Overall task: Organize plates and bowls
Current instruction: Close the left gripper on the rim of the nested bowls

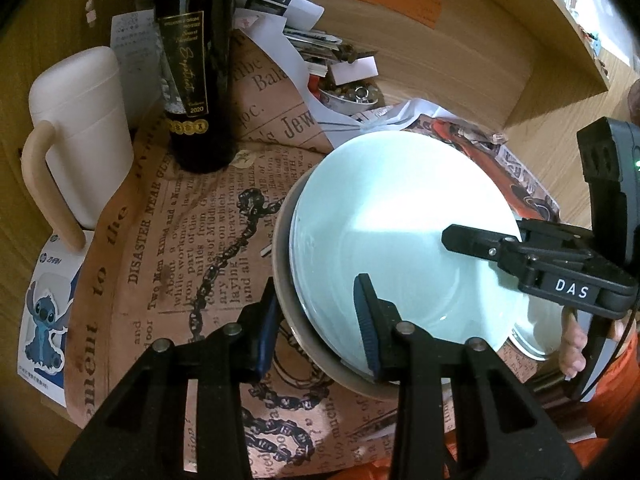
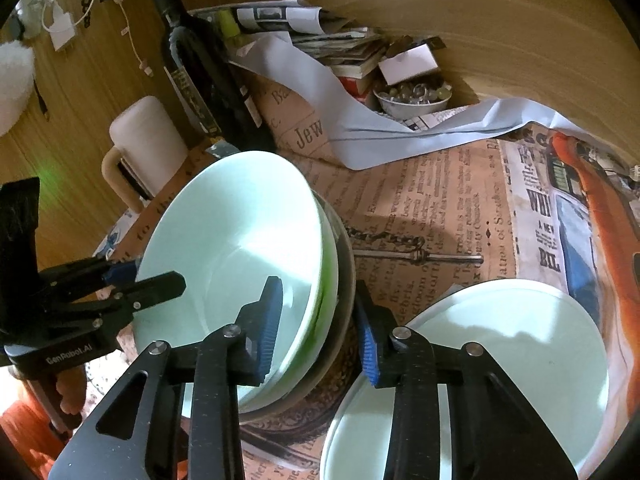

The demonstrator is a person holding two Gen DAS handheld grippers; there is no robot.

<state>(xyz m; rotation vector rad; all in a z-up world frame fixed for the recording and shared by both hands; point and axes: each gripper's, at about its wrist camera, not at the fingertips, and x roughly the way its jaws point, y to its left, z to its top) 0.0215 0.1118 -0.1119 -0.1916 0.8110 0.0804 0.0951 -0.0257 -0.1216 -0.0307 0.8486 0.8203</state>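
A pale mint bowl [image 1: 400, 216] sits nested in a grey-rimmed bowl [image 1: 282, 248] on the newspaper-print cloth. My left gripper [image 1: 316, 316] is open, its jaws straddling the near rim of both bowls. My right gripper [image 2: 318, 326] is open too, straddling the opposite rim of the mint bowl [image 2: 240, 232] and the grey bowl [image 2: 346, 264]. The right gripper also shows in the left wrist view [image 1: 480, 240]. A pale plate [image 2: 516, 344] lies flat to the right of the bowls.
A dark wine bottle [image 1: 192, 64] and a white mug [image 1: 80, 136] stand behind the bowls. A small bowl of trinkets [image 2: 412, 98], papers and books crowd the back. A wooden wall curves behind.
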